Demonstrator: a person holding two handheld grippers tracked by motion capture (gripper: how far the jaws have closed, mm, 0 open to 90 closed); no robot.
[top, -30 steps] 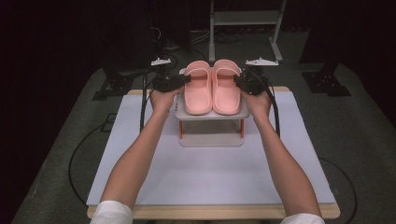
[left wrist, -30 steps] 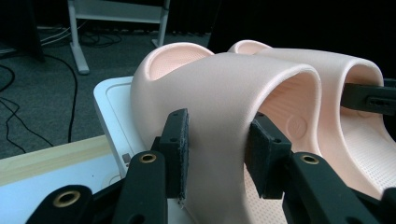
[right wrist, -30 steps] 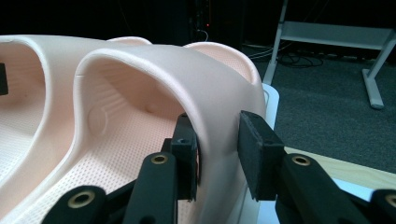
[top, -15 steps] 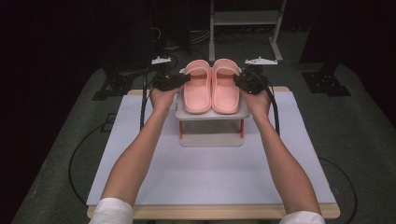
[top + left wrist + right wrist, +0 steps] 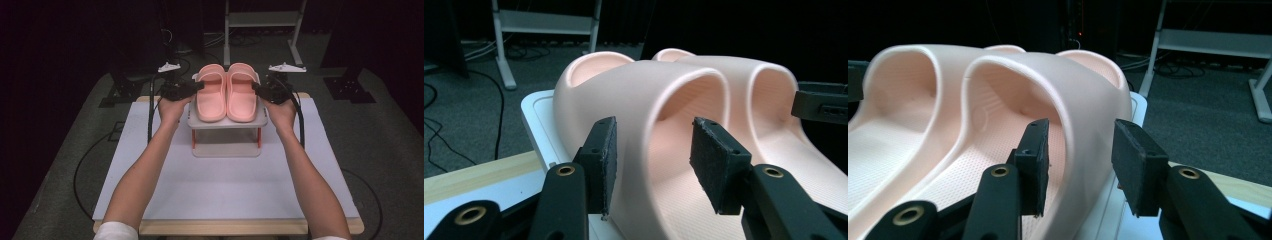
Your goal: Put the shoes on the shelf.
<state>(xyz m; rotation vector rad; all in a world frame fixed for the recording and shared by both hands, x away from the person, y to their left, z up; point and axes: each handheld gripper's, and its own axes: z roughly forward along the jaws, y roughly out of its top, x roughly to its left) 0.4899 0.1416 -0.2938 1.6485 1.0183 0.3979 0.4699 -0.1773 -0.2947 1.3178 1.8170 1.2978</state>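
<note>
Slippers sit paired on white rack.

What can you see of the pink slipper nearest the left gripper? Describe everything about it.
The left slipper is a salmon-pink slide of smooth moulded foam or rubber, with a wide arched strap, open toe and finely textured footbed. It lies flat, sole down, on the white rack's top shelf, right beside its twin. The left gripper straddles its outer strap wall with jaws open, one pad outside, one inside.

place: lab/studio — black backdrop | cables on grey carpet | metal stand behind table
</note>
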